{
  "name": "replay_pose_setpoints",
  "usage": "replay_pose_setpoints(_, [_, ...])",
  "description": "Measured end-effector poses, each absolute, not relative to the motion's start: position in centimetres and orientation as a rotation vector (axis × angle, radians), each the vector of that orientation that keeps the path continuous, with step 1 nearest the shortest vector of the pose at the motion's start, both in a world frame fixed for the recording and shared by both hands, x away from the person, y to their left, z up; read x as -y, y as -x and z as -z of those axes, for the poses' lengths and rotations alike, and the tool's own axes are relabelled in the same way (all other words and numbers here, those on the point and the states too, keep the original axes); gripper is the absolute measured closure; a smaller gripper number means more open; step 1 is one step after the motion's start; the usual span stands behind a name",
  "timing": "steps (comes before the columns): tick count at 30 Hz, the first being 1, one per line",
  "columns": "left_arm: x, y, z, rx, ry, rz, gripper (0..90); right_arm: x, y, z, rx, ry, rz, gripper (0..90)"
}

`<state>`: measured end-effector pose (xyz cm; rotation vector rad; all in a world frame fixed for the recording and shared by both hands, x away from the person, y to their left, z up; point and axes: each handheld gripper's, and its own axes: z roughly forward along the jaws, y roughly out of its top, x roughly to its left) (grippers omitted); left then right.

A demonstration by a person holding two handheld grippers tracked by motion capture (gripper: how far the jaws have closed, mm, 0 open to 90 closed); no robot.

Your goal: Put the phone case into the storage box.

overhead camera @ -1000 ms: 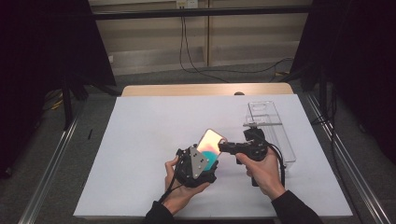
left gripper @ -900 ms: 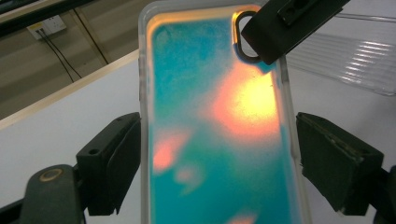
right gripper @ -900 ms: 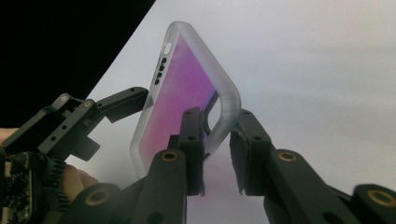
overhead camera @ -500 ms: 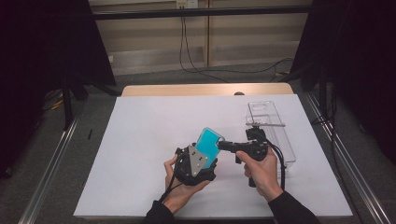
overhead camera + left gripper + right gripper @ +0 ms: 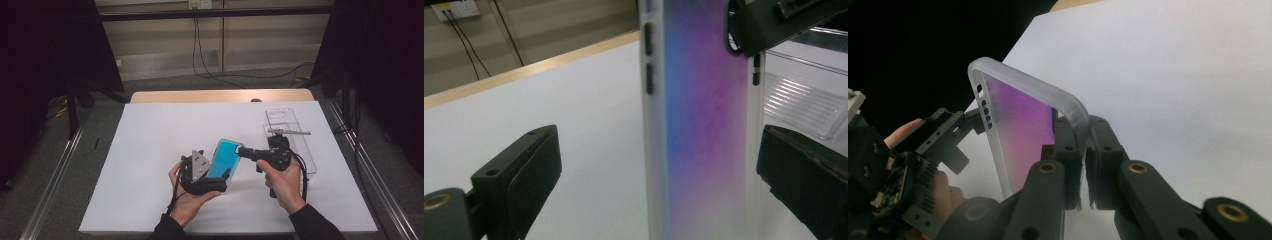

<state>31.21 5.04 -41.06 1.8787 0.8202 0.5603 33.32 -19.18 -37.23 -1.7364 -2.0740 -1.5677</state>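
Right gripper, just right of centre in the high view, is clamped on the edge of the phone case, holding it tilted above the white worktop. Left gripper, lower centre, has just been opening; its jaws stand wide, the case between them but untouched. At the right sits a clear plastic tray.

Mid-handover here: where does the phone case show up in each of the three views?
High view: phone case at centre, between the two hands.
Left gripper view: phone case upright, right of centre, between open jaws.
Right gripper view: phone case left of centre, edge pinched.
Shared landmark: white table sheet.
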Motion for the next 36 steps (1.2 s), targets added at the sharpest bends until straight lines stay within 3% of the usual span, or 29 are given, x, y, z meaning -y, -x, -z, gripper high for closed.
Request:
replay_pose_setpoints(8, [-7.1,-31.6,40.7,-0.834,-1.876,-0.482,3.9,19.7,-33.4,37.3,2.113,1.742,1.591,85.5])
replay_pose_setpoints(36, [-13.8,-31.0,40.9,-0.851,-1.747,-0.568,5.6,22.8,-33.2,36.8,2.209,1.768,1.726,85.4])
